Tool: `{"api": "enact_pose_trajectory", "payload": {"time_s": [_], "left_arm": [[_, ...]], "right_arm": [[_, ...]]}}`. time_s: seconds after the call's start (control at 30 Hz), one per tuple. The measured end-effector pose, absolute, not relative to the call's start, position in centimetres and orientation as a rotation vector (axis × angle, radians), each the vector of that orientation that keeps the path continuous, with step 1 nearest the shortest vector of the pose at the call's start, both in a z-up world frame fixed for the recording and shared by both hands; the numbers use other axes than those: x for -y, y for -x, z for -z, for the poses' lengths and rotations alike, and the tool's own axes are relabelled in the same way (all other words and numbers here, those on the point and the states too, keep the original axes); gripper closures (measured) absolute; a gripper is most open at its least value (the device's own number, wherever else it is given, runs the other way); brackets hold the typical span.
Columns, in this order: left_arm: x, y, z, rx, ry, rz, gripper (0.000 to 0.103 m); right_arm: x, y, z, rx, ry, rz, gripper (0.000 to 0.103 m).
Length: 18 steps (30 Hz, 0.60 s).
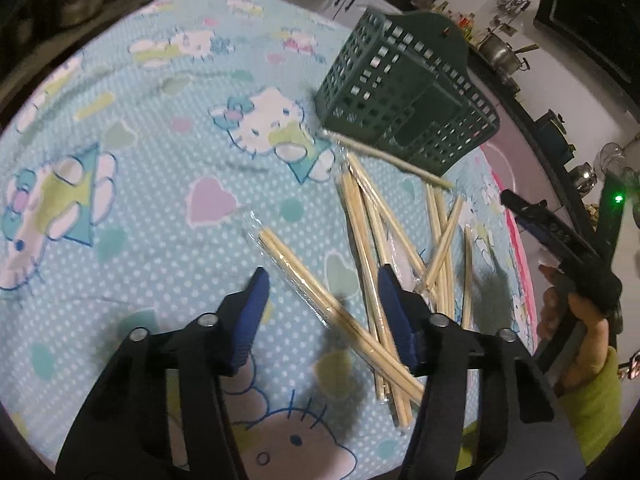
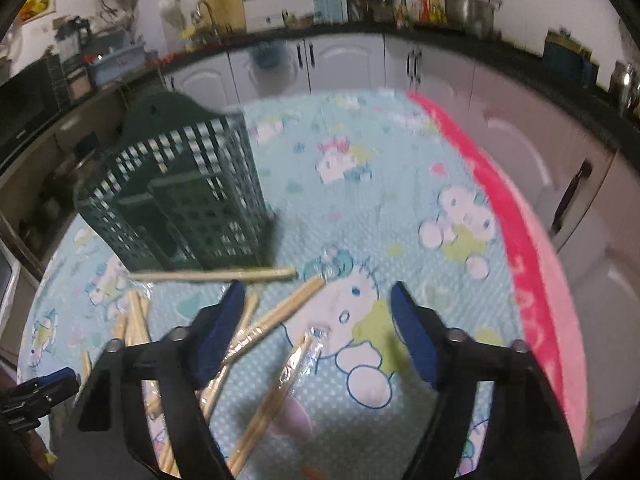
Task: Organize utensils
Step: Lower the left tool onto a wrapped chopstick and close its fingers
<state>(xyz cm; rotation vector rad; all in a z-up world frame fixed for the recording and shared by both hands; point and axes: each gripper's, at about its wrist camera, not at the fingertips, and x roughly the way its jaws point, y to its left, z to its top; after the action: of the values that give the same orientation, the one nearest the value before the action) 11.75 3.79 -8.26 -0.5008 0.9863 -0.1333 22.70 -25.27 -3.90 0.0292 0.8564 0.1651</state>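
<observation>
Several pairs of wooden chopsticks in clear wrappers (image 1: 372, 240) lie scattered on a light blue cartoon-print cloth (image 1: 140, 160). A dark green perforated utensil basket (image 1: 404, 92) stands just beyond them; it also shows in the right wrist view (image 2: 188, 192). My left gripper (image 1: 322, 280) is open and empty, hovering over one wrapped pair (image 1: 316, 292) that runs between its fingers. My right gripper (image 2: 318, 292) is open and empty above other wrapped chopsticks (image 2: 280, 312). The right gripper also shows at the right edge of the left wrist view (image 1: 560, 240).
The cloth has a pink border (image 2: 532, 280) at the table's right edge. White kitchen cabinets (image 2: 340, 64) and a dark counter with pots, bottles and jars (image 2: 440, 8) stand beyond the table.
</observation>
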Motion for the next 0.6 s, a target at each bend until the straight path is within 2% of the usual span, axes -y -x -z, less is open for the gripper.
{"api": "enact_pose_trajectory", "payload": {"time_s": [0.2,0.27,0.43,0.6], "left_arm": [[-3.9,-13.3,9.2,-1.032,0.494,0.12,0.065],[-4.2,-13.7,9.3,-1.043,0.494,0.113,0.065],[-5.0,-14.6,9.3,-1.056,0.489,0.074,0.079],[-5.6,-15.3,9.5,-1.064,0.481,0.066,0.087]], "right_arm": [[25.1,-24.8,6.0,-0.948,-0.07,-0.181,0.058],[24.9,-25.5,6.4,-0.967,-0.085,-0.19,0.059],[24.5,-27.4,7.7,-1.02,-0.104,-0.181,0.069],[25.0,-28.5,9.0,-1.068,-0.155,-0.172,0.076]]}}
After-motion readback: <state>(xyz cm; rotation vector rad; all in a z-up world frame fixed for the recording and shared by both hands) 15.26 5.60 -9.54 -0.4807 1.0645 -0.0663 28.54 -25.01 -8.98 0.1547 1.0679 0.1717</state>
